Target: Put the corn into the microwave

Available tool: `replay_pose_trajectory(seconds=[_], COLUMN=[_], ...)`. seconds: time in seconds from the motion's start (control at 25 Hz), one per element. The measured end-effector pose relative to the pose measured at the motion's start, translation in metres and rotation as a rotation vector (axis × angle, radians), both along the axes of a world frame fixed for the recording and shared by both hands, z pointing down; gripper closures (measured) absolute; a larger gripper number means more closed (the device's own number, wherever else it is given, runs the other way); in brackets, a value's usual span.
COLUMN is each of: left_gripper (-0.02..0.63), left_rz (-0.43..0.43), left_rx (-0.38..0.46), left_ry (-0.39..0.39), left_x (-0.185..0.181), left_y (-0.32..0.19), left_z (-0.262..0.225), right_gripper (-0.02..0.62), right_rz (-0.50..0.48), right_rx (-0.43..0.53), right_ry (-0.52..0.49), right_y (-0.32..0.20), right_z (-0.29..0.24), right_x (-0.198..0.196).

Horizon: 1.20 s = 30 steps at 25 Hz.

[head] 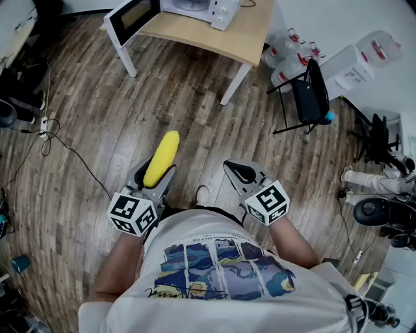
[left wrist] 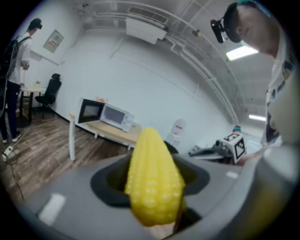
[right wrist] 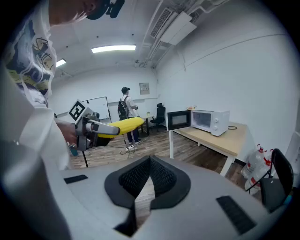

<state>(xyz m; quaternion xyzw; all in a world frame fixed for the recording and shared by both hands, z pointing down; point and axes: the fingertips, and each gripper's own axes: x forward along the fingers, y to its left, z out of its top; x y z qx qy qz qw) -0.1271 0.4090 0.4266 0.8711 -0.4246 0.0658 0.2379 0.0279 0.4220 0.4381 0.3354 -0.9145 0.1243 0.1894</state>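
Observation:
A yellow corn cob (head: 162,158) sticks out forward from my left gripper (head: 155,177), whose jaws are shut on its lower end; in the left gripper view the corn (left wrist: 154,180) fills the gap between the jaws. My right gripper (head: 242,173) is held beside it, shut, with nothing between its pads (right wrist: 159,176). The white microwave (head: 195,8) stands far ahead on a light wooden table (head: 221,36) with its door (head: 132,18) swung open. From the right gripper view I see the corn (right wrist: 123,125) off to the left and the microwave (right wrist: 206,120) ahead to the right.
Wooden floor lies between me and the table. A black folding stand (head: 311,94) and large water bottles (head: 286,52) are right of the table. Cables (head: 45,130) trail on the floor at left. Another person (right wrist: 125,112) stands far off by a desk.

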Motion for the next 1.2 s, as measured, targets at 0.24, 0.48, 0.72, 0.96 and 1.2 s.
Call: replay_pose_trajectory(seconds=[0.24,0.48,0.72,0.96,1.2], left_gripper=[0.351,0.351,0.351,0.351,0.351], left_rz=[-0.02,-0.008,-0.015,0.001,0.005], left_rx=[0.007,0.001,-0.007,0.017,0.047], left_ry=[-0.022,-0.062,-0.055,-0.029,-0.008], left_x=[0.066,0.098,0.109,0.113,0.12], left_y=[-0.007,-0.021,-0.065,-0.147,-0.244], left_z=[0.002,0.0,0.006,0.014,0.005], right_gripper=[0.586,0.586,0.586,0.484,0.48], right_rz=[0.004,0.014,0.026,0.132,0.182], right_rx=[-0.029,-0.053,-0.105,-0.085,-0.063], right_ry=[0.003,-0.019,-0.058,-0.023,0.033], right_y=[0.007,0.001,-0.028,-0.096,-0.173], right_z=[0.022,0.035,0.047,0.04,0.018], right_x=[0.072,0.102,0.11,0.13,0.146])
